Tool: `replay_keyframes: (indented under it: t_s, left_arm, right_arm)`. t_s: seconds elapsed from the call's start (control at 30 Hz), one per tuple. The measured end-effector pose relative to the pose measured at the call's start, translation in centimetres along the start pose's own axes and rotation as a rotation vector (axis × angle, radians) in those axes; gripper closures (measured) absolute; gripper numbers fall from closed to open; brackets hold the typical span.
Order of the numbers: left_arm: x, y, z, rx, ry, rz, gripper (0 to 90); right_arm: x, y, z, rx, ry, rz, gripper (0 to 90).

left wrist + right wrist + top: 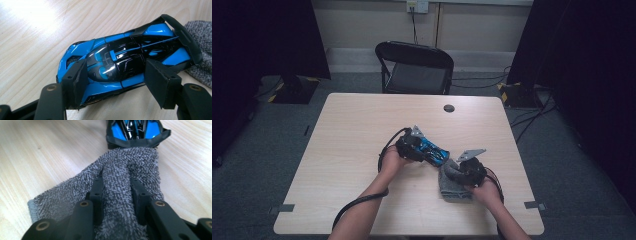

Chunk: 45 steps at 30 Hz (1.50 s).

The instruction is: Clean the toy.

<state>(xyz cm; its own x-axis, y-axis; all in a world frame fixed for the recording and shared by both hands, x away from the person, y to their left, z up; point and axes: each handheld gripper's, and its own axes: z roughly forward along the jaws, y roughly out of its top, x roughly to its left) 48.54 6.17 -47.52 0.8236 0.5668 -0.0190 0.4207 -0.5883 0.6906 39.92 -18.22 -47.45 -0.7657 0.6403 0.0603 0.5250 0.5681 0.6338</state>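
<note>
Now wiping step: left gripper (115, 87) jaws clamped on blue toy car (432, 151) mid-bench; right gripper (117, 195) jaws pinching grey cloth (125, 177) at car's 4 o'clock. Next: rub cloth over rear wing.

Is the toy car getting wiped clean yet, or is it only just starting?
Looks like just starting. Done: the left gripper has its jaws on either side of the shiny blue and black toy car, and the right gripper has pinched a fold of the grey terry cloth. In hand: the cloth's front edge meets the car's black rear wing. Left: the cloth hasn't gone over the car's body.
</note>
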Motion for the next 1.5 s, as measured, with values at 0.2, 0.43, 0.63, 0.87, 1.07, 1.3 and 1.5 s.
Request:
replay_keyframes:
  t_s: [0.2, 0.43, 0.63, 0.87, 1.07, 1.3, 1.5]
  left_arm:
    - [0.0, 0.0, 0.0, 0.001, 0.0, -0.001, 35.7]
    - [0.0, 0.0, 0.0, 0.002, -0.002, -0.001, 35.8]
    - [0.0, 0.1, 0.0, 0.006, -0.003, -0.001, 35.8]
    - [0.0, 0.1, 0.0, 0.009, -0.002, 0.002, 36.0]
    - [0.0, 0.2, 0.0, 0.011, -0.002, -0.001, 36.0]
    - [0.0, 0.2, 0.0, 0.014, -0.002, 0.002, 36.2]
    - [-0.1, 0.2, 0.0, 0.013, 0.0, 0.0, 36.2]
  right_arm:
    - [0.4, 0.1, 0.0, 0.005, 0.014, -0.013, 68.0]
    - [0.8, 0.2, 0.1, 0.006, 0.031, -0.024, 68.0]
    - [1.2, 0.4, 0.3, 0.01, 0.05, -0.044, 68.0]
    - [2.0, 0.6, 0.3, 0.009, 0.086, -0.075, 67.8]
    - [2.7, 0.9, -0.4, 0.009, 0.099, -0.147, 66.9]
    - [1.3, 0.3, -1.5, 0.015, 0.058, -0.163, 65.8]
    - [-1.1, -0.7, -2.2, 0.009, 0.036, -0.125, 64.6]
